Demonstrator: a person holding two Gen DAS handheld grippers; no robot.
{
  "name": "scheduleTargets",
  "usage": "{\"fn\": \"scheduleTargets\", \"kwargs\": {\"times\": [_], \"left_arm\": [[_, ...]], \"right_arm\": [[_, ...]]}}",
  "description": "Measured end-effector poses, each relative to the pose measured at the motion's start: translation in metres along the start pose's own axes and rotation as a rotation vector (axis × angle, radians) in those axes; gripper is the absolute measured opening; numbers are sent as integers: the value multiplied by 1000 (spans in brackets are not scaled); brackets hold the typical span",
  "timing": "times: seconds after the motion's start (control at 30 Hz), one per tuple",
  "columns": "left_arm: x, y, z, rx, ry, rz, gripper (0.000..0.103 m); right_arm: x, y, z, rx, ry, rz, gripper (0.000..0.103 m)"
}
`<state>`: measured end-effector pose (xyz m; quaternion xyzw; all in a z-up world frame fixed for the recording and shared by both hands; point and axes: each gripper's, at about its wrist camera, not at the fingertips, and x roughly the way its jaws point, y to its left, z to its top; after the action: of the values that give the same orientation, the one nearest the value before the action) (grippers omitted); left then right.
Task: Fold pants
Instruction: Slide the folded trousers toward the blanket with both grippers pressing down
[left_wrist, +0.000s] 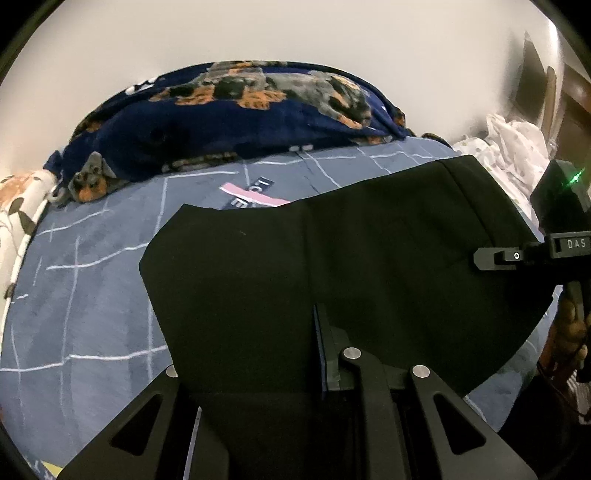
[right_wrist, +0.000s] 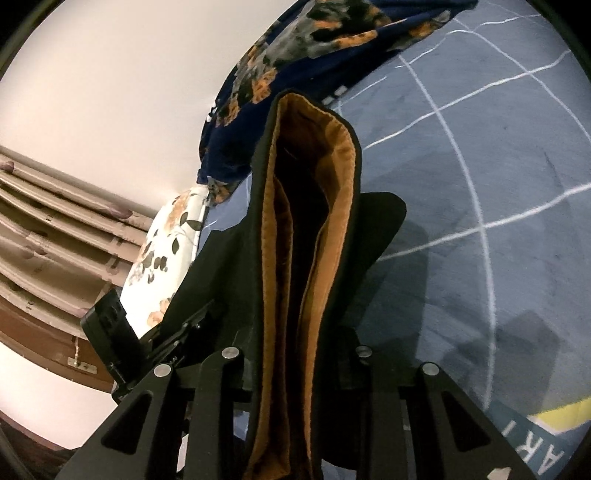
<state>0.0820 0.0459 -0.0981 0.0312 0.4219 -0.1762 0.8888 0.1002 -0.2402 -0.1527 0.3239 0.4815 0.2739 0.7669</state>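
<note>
- The left tongs (left_wrist: 295, 373) are pinching a near edge of the black pants (left_wrist: 332, 251), with cloth draping over one finger.
- The right tongs (right_wrist: 295, 369) are clamping narrowly on the tan-lined waistband (right_wrist: 310, 229), which is standing up just ahead of them.
- Between the two tongs, the pants are hanging stretched above the blue checked bedsheet (left_wrist: 85, 280).
- Beyond the tongs, a navy dog-print blanket (left_wrist: 229, 122) is lying bunched by the wall.
- Risk, as I judge it: uneven tension is likely to pull the thick waistband free, or the layers may skew, spoiling the fold.
</note>
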Motion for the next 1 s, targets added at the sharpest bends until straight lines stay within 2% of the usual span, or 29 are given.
{"fn": "scheduleTargets", "kwargs": {"times": [0.53,1.0], "left_arm": [[4,47,21,-45,-27,61,15],[17,89,52,-81,-64,106,15]], "right_arm": [[45,25,32,-23,46,53,24],[74,34,57,-33,59,82,24]]}}
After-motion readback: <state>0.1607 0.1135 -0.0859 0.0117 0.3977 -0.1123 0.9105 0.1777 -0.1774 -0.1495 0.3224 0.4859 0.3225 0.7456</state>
